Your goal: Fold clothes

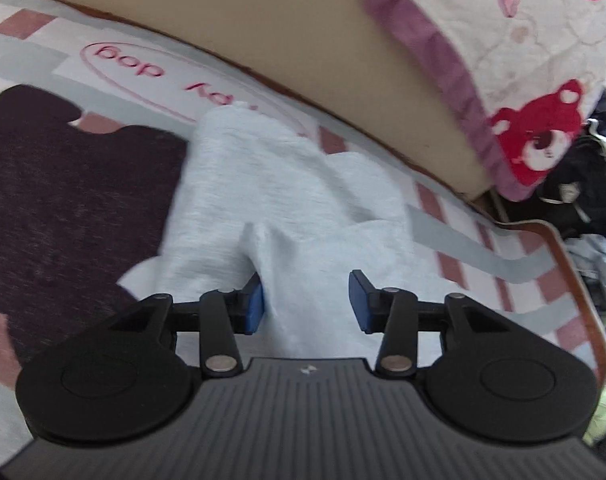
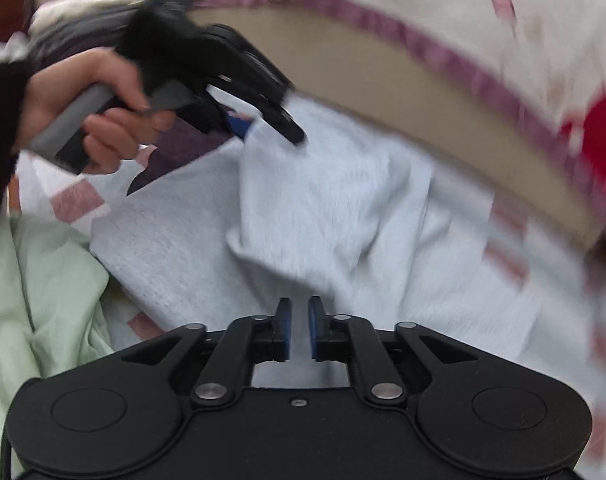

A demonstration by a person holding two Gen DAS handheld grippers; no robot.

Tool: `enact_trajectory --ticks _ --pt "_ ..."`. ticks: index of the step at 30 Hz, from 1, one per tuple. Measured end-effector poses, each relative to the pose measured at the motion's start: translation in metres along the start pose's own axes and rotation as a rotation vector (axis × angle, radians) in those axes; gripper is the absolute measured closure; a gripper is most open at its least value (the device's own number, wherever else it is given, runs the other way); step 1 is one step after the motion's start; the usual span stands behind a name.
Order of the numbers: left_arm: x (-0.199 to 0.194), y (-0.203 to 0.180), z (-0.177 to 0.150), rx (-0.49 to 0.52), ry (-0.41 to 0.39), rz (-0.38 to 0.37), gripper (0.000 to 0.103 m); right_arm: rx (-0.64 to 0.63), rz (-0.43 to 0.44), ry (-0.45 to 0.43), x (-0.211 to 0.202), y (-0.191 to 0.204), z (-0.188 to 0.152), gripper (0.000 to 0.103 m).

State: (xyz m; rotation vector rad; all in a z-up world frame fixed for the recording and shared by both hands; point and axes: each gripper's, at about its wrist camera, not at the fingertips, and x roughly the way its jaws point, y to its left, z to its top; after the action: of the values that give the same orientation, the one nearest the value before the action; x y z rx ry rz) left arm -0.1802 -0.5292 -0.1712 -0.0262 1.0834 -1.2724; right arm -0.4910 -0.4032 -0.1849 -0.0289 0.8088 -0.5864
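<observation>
Grey garment (image 1: pixel 287 184) lies crumpled on the bed's patterned sheet (image 1: pixel 35 56), near the beige headboard (image 1: pixel 343 52).
Left tool (image 1: pixel 307 300) stands apart, cloth between its blue pads, the left pad touching a fold. Right tool (image 2: pixel 299 330) has only a narrow gap, over the same garment, gripping nothing. A dark purple garment (image 1: pixel 63 184) lies to the left.

Left gripper (image 1: pixel 307 300) pointed downward, jaws apart. Right gripper (image 2: pixel 299 328) angled down, narrow gap between pads. Left hand (image 2: pixel 99 112) gripped its handle
</observation>
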Motion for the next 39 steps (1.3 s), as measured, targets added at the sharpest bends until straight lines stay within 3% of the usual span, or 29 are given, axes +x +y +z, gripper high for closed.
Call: enact_trajectory --ticks 2,3,6,8,9,10,12,14,17,19,22,25,26,28,31,34,36,39 --pt "-0.004 -0.003 -0.002 0.020 0.001 -0.024 0.061 -0.102 -0.073 0.000 -0.001 0.010 0.005 0.034" --pt "-0.003 -0.004 -0.003 0.026 0.006 -0.029 0.061 -0.149 -0.097 0.012 0.004 0.015 0.006 0.031" --pt "-0.001 -0.006 -0.008 0.039 0.021 -0.042 0.061 -0.231 -0.097 0.072 0.030 0.020 0.005 0.036" --pt "-0.004 -0.003 -0.011 0.037 0.033 -0.051 0.066 -0.180 -0.139 0.066 0.044 0.011 0.009 0.049" --pt "-0.007 -0.002 -0.011 0.031 0.035 -0.074 0.084 -0.121 -0.154 0.061 0.047 0.003 0.011 0.090" --pt "-0.011 -0.002 -0.009 0.023 0.035 -0.108 0.093 -0.021 -0.154 0.055 0.046 -0.009 0.015 0.094" --pt "-0.015 -0.001 -0.003 -0.042 0.042 -0.183 0.093 0.205 -0.137 0.037 0.043 -0.035 0.011 0.095" --pt "-0.018 -0.007 0.001 -0.052 0.032 -0.198 0.093 0.440 -0.123 0.041 0.043 -0.055 -0.001 0.093" --pt "-0.019 -0.020 -0.001 0.053 0.031 -0.115 0.093 0.796 -0.072 0.038 0.045 -0.079 -0.023 0.087" --pt "-0.020 -0.022 -0.005 0.100 0.036 -0.053 0.093 0.938 -0.037 0.035 0.049 -0.089 -0.035 0.083" --pt "-0.023 -0.018 -0.007 0.102 0.026 0.023 0.093 0.899 -0.046 0.037 0.049 -0.085 -0.033 0.079" --pt "-0.039 -0.020 0.004 0.158 -0.086 0.203 0.094 0.858 -0.055 0.045 0.045 -0.082 -0.031 0.079" --pt "-0.044 -0.019 0.007 0.153 -0.097 0.203 0.094 0.858 -0.046 0.057 0.044 -0.084 -0.032 0.079" --pt "-0.053 -0.017 0.011 0.122 -0.098 0.145 0.091 0.868 -0.006 0.093 0.037 -0.087 -0.034 0.074" --pt "-0.051 -0.029 0.000 0.132 -0.027 0.007 0.083 0.869 0.064 0.136 0.014 -0.096 -0.039 0.058" --pt "-0.032 -0.055 -0.023 0.222 0.082 -0.094 0.070 0.922 0.085 0.077 -0.012 -0.114 -0.055 0.052" --pt "-0.015 -0.071 -0.039 0.285 0.170 -0.150 0.063 0.981 0.051 0.040 -0.022 -0.129 -0.068 0.049" --pt "0.006 -0.079 -0.066 0.328 0.306 -0.123 0.061 1.077 -0.026 0.055 -0.015 -0.148 -0.082 0.049"
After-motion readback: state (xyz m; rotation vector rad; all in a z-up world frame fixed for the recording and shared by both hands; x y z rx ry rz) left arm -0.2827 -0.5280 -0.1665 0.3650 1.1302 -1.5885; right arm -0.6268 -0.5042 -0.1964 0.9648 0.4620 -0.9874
